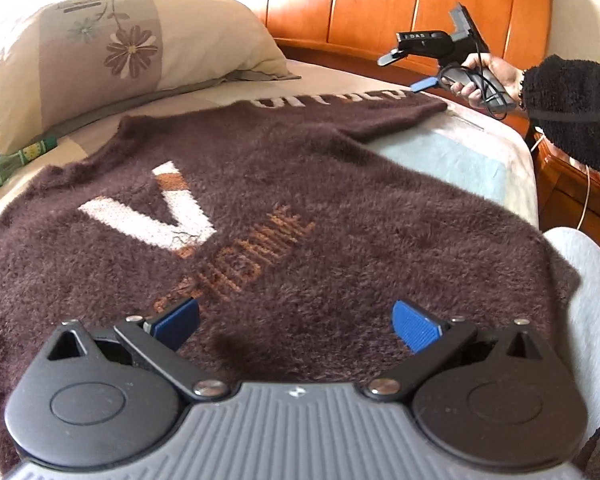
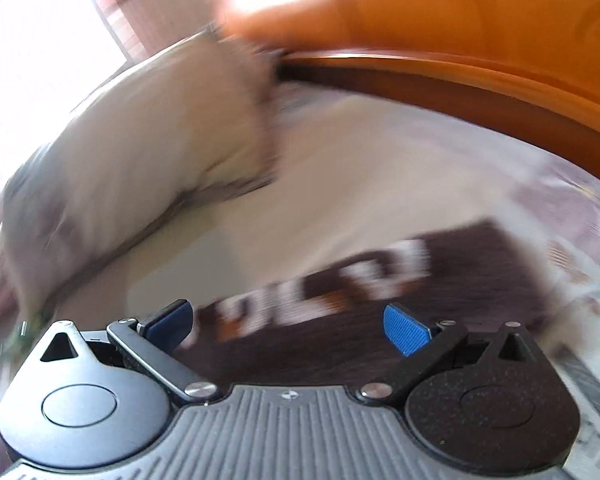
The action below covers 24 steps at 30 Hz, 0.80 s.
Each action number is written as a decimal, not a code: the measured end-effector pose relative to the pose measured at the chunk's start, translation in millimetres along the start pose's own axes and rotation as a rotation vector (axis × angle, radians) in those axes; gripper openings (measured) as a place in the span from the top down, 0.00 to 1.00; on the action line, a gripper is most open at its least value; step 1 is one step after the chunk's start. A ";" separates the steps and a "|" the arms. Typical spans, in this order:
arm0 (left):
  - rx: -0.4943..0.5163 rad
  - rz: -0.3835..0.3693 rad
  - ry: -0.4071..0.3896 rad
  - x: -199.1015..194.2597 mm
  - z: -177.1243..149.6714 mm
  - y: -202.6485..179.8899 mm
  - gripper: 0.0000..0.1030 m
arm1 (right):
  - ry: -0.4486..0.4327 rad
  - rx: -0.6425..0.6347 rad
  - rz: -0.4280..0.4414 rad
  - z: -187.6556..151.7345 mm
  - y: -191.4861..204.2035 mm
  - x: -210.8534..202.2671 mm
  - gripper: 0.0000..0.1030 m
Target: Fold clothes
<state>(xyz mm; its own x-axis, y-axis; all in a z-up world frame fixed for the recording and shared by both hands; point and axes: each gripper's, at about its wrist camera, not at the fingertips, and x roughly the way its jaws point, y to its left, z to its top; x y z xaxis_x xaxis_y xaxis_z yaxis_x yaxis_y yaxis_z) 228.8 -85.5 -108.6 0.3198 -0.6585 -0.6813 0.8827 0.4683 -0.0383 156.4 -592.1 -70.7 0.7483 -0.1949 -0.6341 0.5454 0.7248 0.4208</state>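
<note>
A fuzzy dark brown sweater [image 1: 300, 184] with a white "V" and orange lettering lies spread flat on the bed. My left gripper [image 1: 296, 320] hovers open over its near part, with nothing between the blue pads. One sleeve [image 1: 380, 112] with white letters stretches toward the headboard. At that sleeve's end a hand in a black fleece sleeve holds my right gripper [image 1: 404, 72]. The right wrist view is blurred by motion. There my right gripper [image 2: 288, 324] stands open just above the lettered sleeve [image 2: 340, 320], holding nothing.
A flowered pillow [image 1: 120, 60] lies at the back left against the orange wooden headboard [image 1: 400, 8]. A green bottle [image 1: 12, 164] rests beside the pillow. A wooden bedside table [image 1: 572, 192] stands beyond the bed's right edge. Pale sheet [image 1: 440, 152] shows beside the sweater.
</note>
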 end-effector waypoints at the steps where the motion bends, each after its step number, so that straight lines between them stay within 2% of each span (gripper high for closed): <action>1: -0.004 0.003 -0.002 -0.7 -0.2 1.1 0.01 | 0.015 -0.037 0.012 0.0 10.2 4.7 0.00; 4: 0.002 0.020 0.013 3.8 -1.8 2.3 0.01 | 0.057 -0.099 0.020 -3.2 28.0 28.8 0.00; 7: 0.003 0.025 0.030 9.9 -3.8 4.0 0.01 | 0.086 -0.123 -0.041 -8.9 19.0 52.0 0.00; 9: 0.001 0.032 0.029 11.9 -3.7 4.7 0.01 | 0.011 -0.087 -0.036 -6.0 -2.0 47.4 0.00; 13: -0.002 0.036 0.025 9.4 -3.0 4.9 0.01 | -0.079 0.034 -0.298 7.1 -28.2 26.4 0.00; 14: -0.005 0.040 0.023 8.2 -2.2 4.8 0.01 | -0.083 0.047 -0.296 6.2 -27.8 18.9 0.00; 16: -0.011 0.060 0.007 2.6 0.0 4.5 0.01 | -0.064 0.040 -0.202 -1.9 -15.3 3.2 0.00; 19: -0.033 0.096 -0.022 -8.6 1.5 11.8 0.01 | 0.005 -0.036 -0.040 -23.0 28.4 -12.2 0.00; 21: -0.051 0.116 -0.041 -16.2 1.3 19.5 0.01 | 0.067 -0.150 0.050 -42.3 71.5 -19.3 0.00; 24: -0.081 0.154 -0.064 -26.7 0.4 32.3 0.01 | 0.140 -0.355 0.140 -83.4 139.3 -27.1 0.00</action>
<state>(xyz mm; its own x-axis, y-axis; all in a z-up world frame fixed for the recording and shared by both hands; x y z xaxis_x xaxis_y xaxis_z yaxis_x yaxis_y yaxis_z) 248.9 -53.1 -91.3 0.4728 -0.6103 -0.6357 0.7919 0.6106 0.0028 180.6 -430.7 -48.9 0.7340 -0.0040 -0.6792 0.2592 0.9259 0.2747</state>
